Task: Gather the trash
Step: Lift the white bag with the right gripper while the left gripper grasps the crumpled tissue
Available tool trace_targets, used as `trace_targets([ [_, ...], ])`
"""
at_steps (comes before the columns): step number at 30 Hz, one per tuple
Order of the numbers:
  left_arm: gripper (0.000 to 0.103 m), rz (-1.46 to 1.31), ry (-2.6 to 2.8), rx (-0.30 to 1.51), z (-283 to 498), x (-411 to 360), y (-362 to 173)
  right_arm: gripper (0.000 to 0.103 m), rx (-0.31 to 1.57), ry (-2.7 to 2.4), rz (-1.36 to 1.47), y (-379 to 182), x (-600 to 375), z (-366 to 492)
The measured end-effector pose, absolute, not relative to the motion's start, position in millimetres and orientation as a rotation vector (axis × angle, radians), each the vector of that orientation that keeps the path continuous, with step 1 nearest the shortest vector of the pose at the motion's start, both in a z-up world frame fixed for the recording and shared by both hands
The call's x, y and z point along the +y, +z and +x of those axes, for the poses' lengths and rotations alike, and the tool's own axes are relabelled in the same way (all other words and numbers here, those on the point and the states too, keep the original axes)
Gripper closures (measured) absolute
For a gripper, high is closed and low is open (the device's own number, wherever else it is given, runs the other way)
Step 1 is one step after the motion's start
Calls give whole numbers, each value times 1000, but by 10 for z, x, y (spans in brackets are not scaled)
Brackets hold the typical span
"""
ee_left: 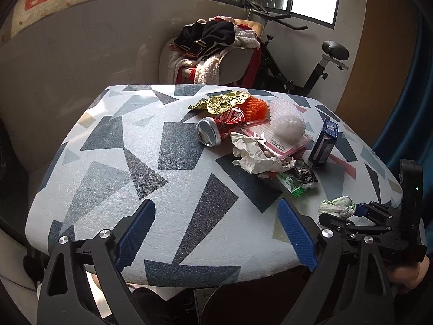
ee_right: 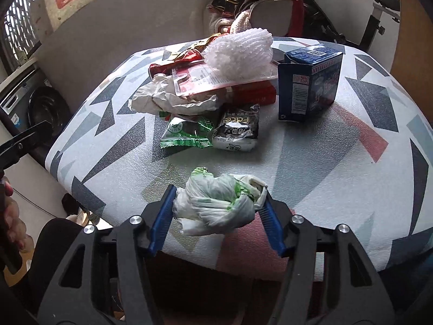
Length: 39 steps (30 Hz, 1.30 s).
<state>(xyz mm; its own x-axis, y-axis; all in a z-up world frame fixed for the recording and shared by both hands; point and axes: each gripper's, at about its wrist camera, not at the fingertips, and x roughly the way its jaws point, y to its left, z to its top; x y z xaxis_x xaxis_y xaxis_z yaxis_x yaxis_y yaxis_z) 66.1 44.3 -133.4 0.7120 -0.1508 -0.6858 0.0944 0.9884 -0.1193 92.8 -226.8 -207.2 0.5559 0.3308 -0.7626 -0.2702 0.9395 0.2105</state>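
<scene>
Grasping a knotted plastic bag (ee_right: 219,205) at the near edge of the patterned table (ee_right: 338,162), the right gripper (ee_right: 217,211) presses both pads against it; the left gripper (ee_left: 216,233) hangs released at the near left, apart from the trash pile (ee_left: 254,138) farther back

Table (ee_left: 176,162) with geometric-patterned cover, bearing can (ee_left: 209,132), crumpled paper (ee_left: 251,151), snack wrappers (ee_right: 211,132), blue box (ee_right: 310,81), knotted bag (ee_right: 219,203).

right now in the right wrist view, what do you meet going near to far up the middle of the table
knotted white-and-green plastic bag between the right gripper's blue fingers → green snack wrapper → crumpled white paper → clear plastic clamshell pack → white foam fruit net
</scene>
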Motion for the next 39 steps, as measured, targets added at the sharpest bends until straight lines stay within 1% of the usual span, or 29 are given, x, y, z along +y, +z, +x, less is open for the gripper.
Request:
trace_targets([
  [1, 17, -109, -148, 776, 704, 454, -1358, 43, 902, 341, 80, -2050, -2323, 934],
  [3, 26, -187, -176, 799, 820, 470, -1412, 43, 883, 323, 95, -2007, -2399, 942],
  [6, 36, -337, -211, 841, 1100, 509, -1512, 43, 859, 309, 106, -1952, -2483, 963],
  [8, 37, -415, -223, 868, 1318, 500, -1581, 43, 851, 308, 109, -1941, -2507, 969],
  [11, 38, -413, -211, 895, 1609, 378, -1653, 43, 848, 305, 111, -1940, -2534, 978],
  [13, 42, -435, -221, 921, 1773, 303, -1733, 43, 847, 303, 117, -1953, -2562, 980],
  [14, 46, -457, -217, 941, 1846, 283, -1789, 43, 848, 304, 120, -1959, -2576, 982],
  [16, 62, -493, -222, 980, 1944, 271, -1892, 43, 851, 301, 122, -1973, -2597, 993],
  [17, 81, -483, -223, 988, 1963, 273, -1923, 43, 854, 299, 123, -1980, -2607, 998],
  [18, 83, -458, -201, 980, 1954, 295, -1924, 43, 857, 300, 125, -1985, -2616, 1000],
  [21, 86, -407, -183, 953, 1912, 386, -1853, 43, 862, 302, 125, -1993, -2645, 1008],
  [32, 88, -117, -113, 842, 1674, 625, -1231, 43, 848, 290, 143, -1943, -2656, 985],
  [39, 88, -121, -137, 791, 1419, 668, -1081, 43, 829, 289, 124, -1808, -2627, 895],
])
